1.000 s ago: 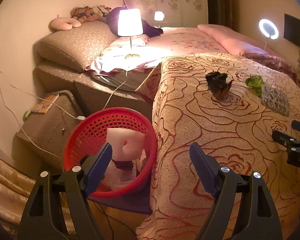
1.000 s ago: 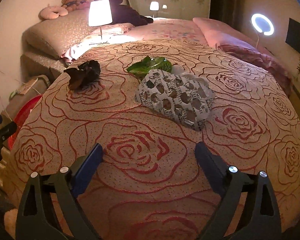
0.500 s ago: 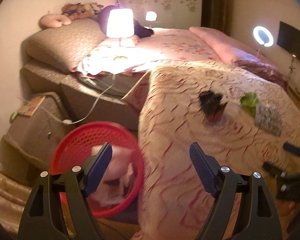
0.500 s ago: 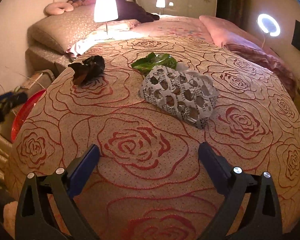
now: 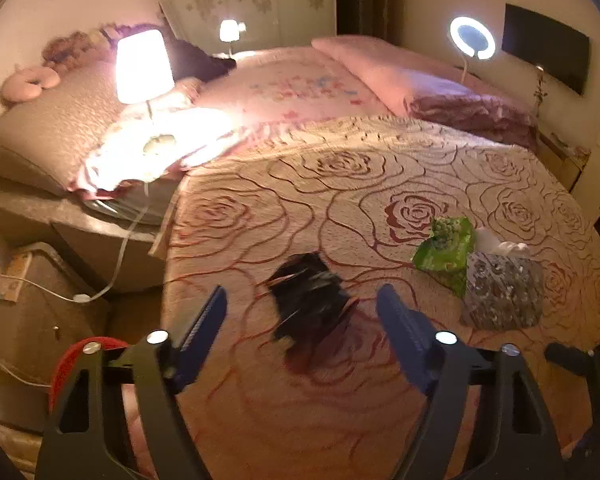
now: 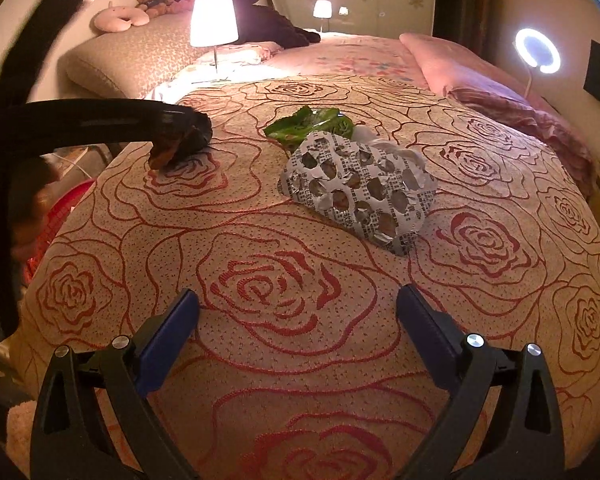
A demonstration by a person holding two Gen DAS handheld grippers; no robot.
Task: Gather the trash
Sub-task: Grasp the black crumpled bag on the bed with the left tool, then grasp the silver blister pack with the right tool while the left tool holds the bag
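Observation:
A crumpled black wrapper [image 5: 308, 300] lies on the rose-patterned bedspread [image 5: 340, 184]. My left gripper [image 5: 302, 296] hangs over it with its jaws closing. The wrapper sits between the blue fingers [image 5: 204, 320], and the pads are not pressing on it. In the right wrist view the left gripper's arm [image 6: 100, 120] reaches in above that black wrapper [image 6: 180, 146]. Further right lie a green wrapper [image 5: 444, 248], a silver blister sheet [image 6: 360, 192] and a white tissue [image 5: 496, 242]. My right gripper [image 6: 296, 296] stands open over bare bedspread.
A red basket [image 5: 80, 360] stands on the floor beside the bed's left edge. A lit lamp [image 5: 142, 66] stands on a bedside surface, its cable trailing over a brown box [image 5: 32, 312]. Pillows [image 5: 380, 68] and a ring light [image 5: 472, 38] are at the back.
My left gripper has swung right from over the red basket onto the bed, up to the black wrapper, and its jaws have narrowed. The right gripper has stayed put.

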